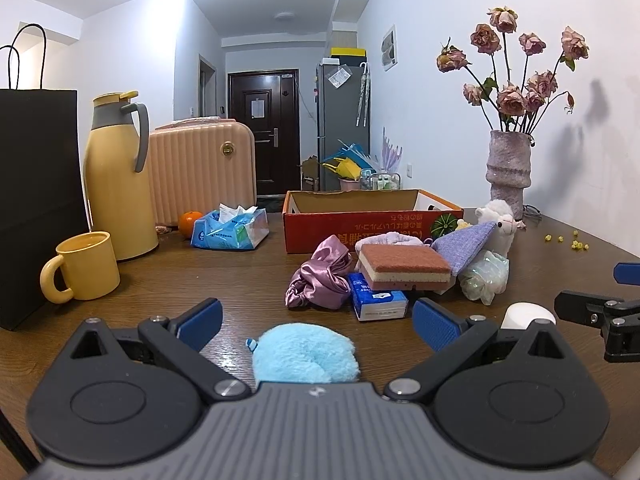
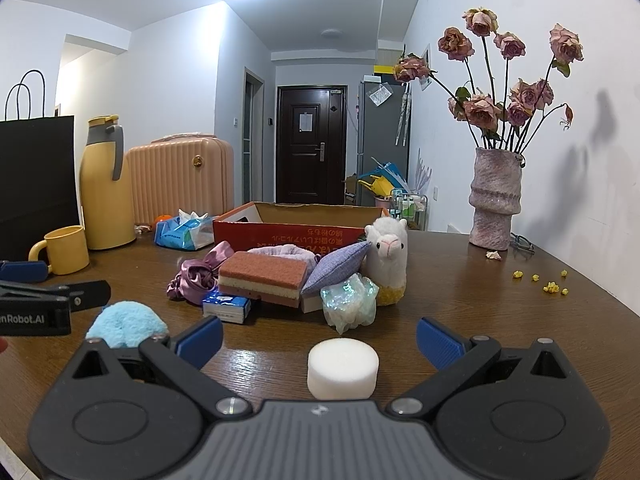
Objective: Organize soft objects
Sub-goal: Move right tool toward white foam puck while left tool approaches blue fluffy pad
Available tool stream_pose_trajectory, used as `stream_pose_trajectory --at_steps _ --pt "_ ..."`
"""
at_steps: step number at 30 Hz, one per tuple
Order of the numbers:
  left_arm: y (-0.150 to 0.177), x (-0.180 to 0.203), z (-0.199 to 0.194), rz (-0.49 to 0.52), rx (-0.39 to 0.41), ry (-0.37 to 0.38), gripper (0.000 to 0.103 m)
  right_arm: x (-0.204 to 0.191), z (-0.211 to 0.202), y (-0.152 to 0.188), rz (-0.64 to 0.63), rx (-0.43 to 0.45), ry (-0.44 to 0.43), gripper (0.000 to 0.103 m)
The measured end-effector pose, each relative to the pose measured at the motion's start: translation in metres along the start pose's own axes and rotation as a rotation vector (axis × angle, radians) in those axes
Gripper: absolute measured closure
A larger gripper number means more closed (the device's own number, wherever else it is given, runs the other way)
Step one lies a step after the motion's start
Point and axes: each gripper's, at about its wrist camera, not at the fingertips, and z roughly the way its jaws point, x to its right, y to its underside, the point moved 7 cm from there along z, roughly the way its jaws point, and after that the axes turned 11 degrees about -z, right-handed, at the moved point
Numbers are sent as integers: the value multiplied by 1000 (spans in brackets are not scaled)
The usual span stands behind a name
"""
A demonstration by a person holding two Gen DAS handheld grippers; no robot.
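Tabletop (image 1: 248, 276) of dark wood fills the lower half of both views; its far edge runs behind the box, and its right edge curves off toward the white wall. At far left a black paper bag (image 1: 36, 200) stands against the frame's edge, with a yellow mug (image 1: 86, 266), a yellow thermos jug (image 1: 118, 176), an orange (image 1: 190, 222) and a blue tissue pack (image 1: 230, 230) following rightward. Bare wood lies between the mug and the centre pile.

The left gripper (image 1: 316, 326) has its jaws spread wide, nothing pressed; a fluffy blue puff (image 1: 306, 354) lies flat between them at the lower centre, its long axis across the frame. Beyond it, mid-frame, sits the pile: a pink satin scrunchie (image 1: 320, 278), a small blue tissue packet (image 1: 378, 300) and a brown-topped sponge (image 1: 404, 266) resting partly on it, long side running left to right. A lilac pad (image 1: 466, 242) leans tilted, its corner pointing up right toward the plush alpaca (image 1: 500, 226), which stands upright. A crinkled iridescent bundle (image 1: 486, 276) sits in front. Behind all, the open orange cardboard box (image 1: 372, 220) is empty in what shows.

The right gripper (image 2: 320, 340) is likewise wide open; a white foam disc (image 2: 343, 368) lies flat between its fingers, touching neither. Open wood stretches right to the vase of dried roses (image 2: 496, 200) and scattered yellow bits (image 2: 554, 286).
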Motion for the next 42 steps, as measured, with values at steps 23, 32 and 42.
stream_pose_trajectory --at_steps 23,32,42 --pt "0 -3 -1 -7 3 2 0 -1 0 0 0 -2 0 0" --pt "3 -4 0 -11 1 8 0 -4 0 3 -2 -8 5 0" --pt "5 -4 2 -12 -2 7 0 -1 1 4 0 -15 3 0"
